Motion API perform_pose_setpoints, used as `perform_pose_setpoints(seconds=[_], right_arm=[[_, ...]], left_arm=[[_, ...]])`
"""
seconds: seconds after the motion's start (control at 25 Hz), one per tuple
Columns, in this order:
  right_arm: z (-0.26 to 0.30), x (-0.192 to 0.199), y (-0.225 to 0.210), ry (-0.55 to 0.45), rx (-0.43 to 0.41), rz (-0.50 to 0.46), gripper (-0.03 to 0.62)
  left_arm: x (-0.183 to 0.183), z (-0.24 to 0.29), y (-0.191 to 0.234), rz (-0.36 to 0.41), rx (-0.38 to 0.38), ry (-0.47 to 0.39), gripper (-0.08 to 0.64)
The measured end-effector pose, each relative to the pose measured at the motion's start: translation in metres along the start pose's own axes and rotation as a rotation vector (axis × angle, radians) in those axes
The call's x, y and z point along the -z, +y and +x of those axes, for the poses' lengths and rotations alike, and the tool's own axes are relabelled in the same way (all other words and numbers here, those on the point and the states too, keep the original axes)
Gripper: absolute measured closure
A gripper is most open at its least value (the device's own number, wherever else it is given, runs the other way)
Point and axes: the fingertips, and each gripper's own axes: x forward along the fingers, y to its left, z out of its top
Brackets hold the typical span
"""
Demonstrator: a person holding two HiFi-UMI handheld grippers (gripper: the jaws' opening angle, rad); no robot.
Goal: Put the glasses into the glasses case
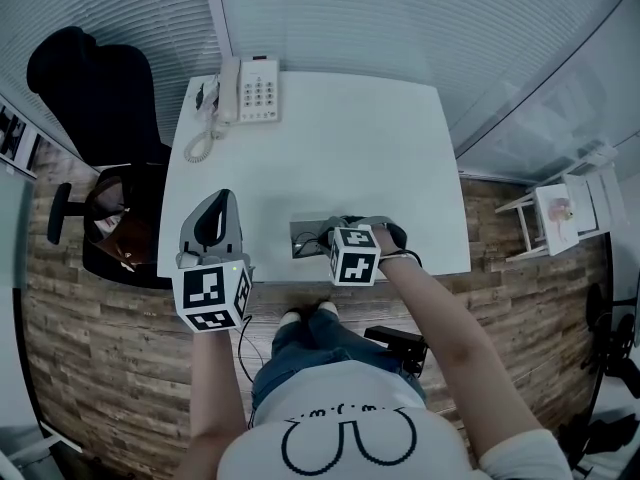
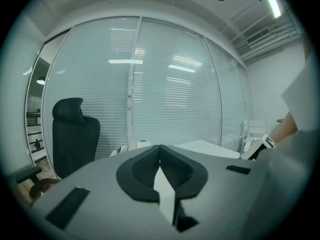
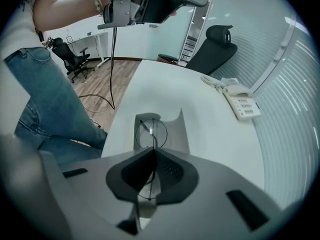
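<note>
The glasses (image 3: 148,128) hung over the glasses case (image 3: 175,134).
The right gripper (image 3: 151,149) pinched their wire frame, pointing down at the white table (image 3: 215,134) (the left gripper (image 2: 160,148), jaws together, held nothing).

We see a white table (image 1: 400,158) with a white desk telephone (image 1: 250,90) on its far left corner. The phone's coiled cord (image 1: 200,146) lies at the table's left edge. A black high-backed office chair (image 1: 95,88) stands just off that corner. Closed blinds (image 1: 400,13) run behind the table's far edge. Wood-plank flooring (image 1: 90,348) surrounds the table, and a small white stand (image 1: 560,213) sits off its right side.
</note>
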Motion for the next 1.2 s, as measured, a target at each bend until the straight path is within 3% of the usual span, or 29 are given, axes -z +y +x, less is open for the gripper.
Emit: perform_pose_setpoints(seconds=[0.4, 0.68, 0.96, 1.2], right_arm=[[0.002, -0.002, 0.002, 0.040, 0.039, -0.042, 0.574], [0.003, -0.003, 0.004, 0.043, 0.062, -0.017, 0.571], [-0.018, -0.005, -0.004, 0.006, 0.122, 0.102, 0.496], [-0.085, -0.012, -0.029, -0.177, 0.290, 0.369, 0.429]], left_arm=[[0.001, 0.001, 0.001, 0.002, 0.001, 0.005, 0.543], [0.001, 0.001, 0.000, 0.003, 0.017, 0.001, 0.543], [-0.006, 0.003, 0.000, 0.003, 0.049, -0.019, 0.543], [-0.014, -0.001, -0.007, 0.017, 0.106, -0.045, 0.543]])
